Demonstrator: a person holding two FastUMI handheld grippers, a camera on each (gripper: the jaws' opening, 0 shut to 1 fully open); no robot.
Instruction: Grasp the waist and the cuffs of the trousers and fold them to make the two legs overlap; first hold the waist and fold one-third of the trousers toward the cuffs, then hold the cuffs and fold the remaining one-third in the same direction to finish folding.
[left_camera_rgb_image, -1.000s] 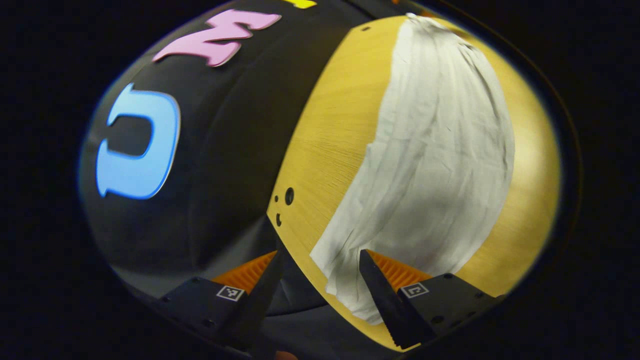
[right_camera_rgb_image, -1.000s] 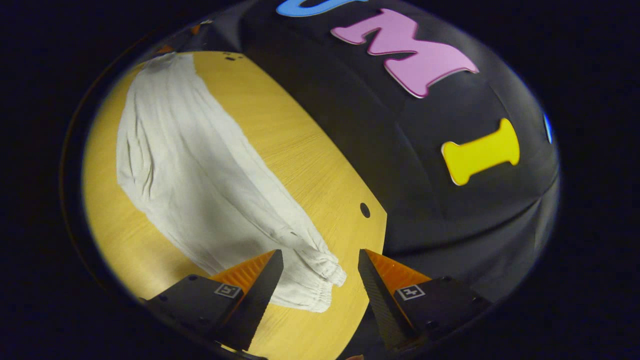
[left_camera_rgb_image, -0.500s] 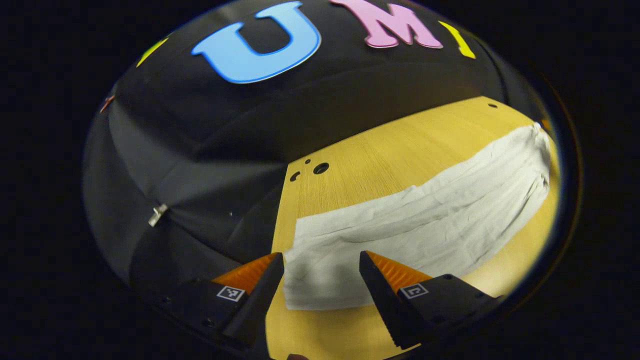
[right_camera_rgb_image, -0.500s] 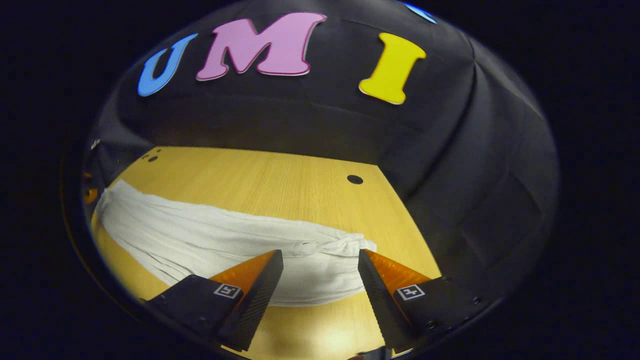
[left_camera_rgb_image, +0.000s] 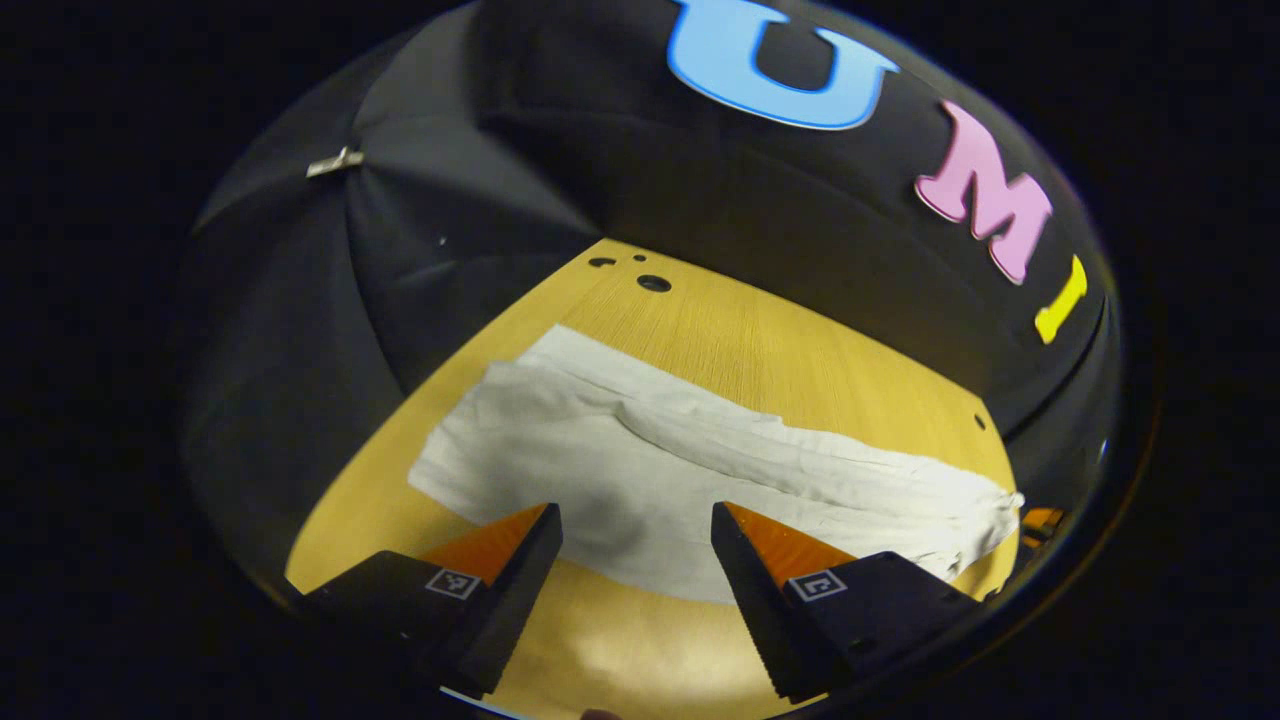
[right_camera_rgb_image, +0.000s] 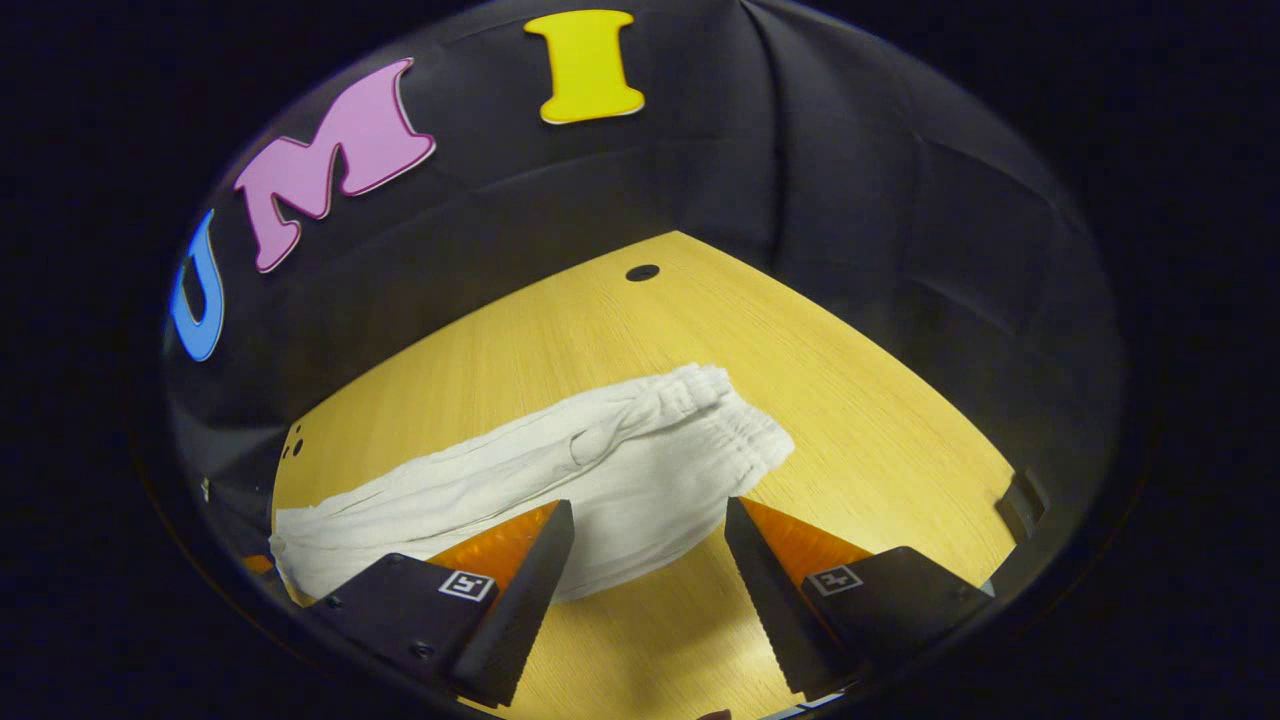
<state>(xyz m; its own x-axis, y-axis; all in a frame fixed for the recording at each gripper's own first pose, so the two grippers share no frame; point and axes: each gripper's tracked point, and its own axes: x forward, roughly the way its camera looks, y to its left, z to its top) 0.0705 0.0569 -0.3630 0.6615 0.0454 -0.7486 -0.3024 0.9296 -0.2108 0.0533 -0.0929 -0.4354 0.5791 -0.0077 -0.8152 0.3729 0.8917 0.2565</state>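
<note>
White trousers (left_camera_rgb_image: 700, 450) lie flat and lengthwise across the yellow wooden table (left_camera_rgb_image: 800, 350), legs overlapping. In the left gripper view their flat, straight-edged end is at the left and they taper off to the right. My left gripper (left_camera_rgb_image: 635, 510) hovers open over their near long edge with nothing between its fingers. In the right gripper view the trousers (right_camera_rgb_image: 560, 465) end in a gathered elastic band at the upper right. My right gripper (right_camera_rgb_image: 650, 505) hangs open just above the near edge by that end, holding nothing.
Small round holes (left_camera_rgb_image: 654, 283) mark the table's far left corner, and one hole (right_camera_rgb_image: 642, 272) sits near its far right corner. A dark bracket (right_camera_rgb_image: 1020, 495) sits at the table's right edge. Black cloth walls close in behind and on both sides.
Both views have swung round: each gripper moved from an end of the trousers to their near long side. Both stayed open. The trousers have not moved.
</note>
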